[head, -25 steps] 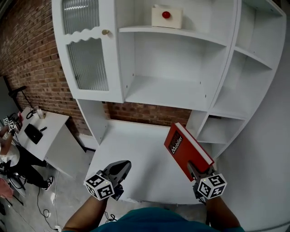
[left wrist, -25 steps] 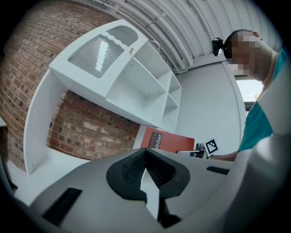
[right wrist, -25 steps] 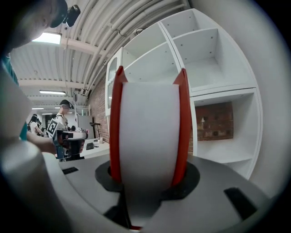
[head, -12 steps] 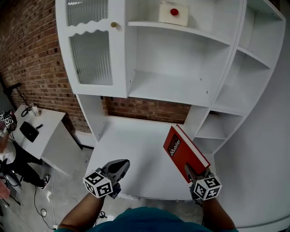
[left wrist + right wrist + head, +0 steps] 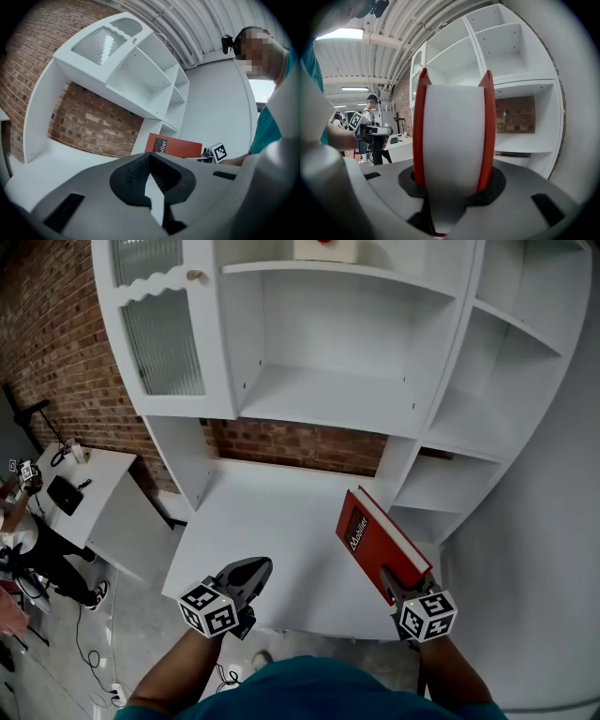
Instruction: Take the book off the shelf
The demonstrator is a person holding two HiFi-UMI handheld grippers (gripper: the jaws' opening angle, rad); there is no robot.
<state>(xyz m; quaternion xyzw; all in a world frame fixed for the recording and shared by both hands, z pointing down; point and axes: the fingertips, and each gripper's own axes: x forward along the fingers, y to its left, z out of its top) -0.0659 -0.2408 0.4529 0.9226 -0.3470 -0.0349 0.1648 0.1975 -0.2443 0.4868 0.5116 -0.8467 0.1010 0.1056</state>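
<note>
A red book (image 5: 380, 542) with white page edges is held above the right side of the white desk surface (image 5: 272, 540), clear of the shelves. My right gripper (image 5: 398, 589) is shut on its near end; in the right gripper view the book (image 5: 452, 136) fills the space between the jaws, both red covers pressed by the pads. My left gripper (image 5: 251, 573) hovers over the desk's front left edge, its jaws closed together with nothing between them (image 5: 149, 161). From the left gripper view the book (image 5: 173, 146) shows at the right.
The white shelf unit (image 5: 347, 399) rises behind the desk, with a ribbed glass door (image 5: 159, 338) at upper left and side shelves (image 5: 450, 474) at right. A white box (image 5: 326, 247) sits on the top shelf. A brick wall (image 5: 56, 362) and another table (image 5: 80, 493) lie left.
The book and my right gripper have drawn slightly back and down from the shelves toward the desk's front right. The view has tilted lower; my left gripper stays near the front edge.
</note>
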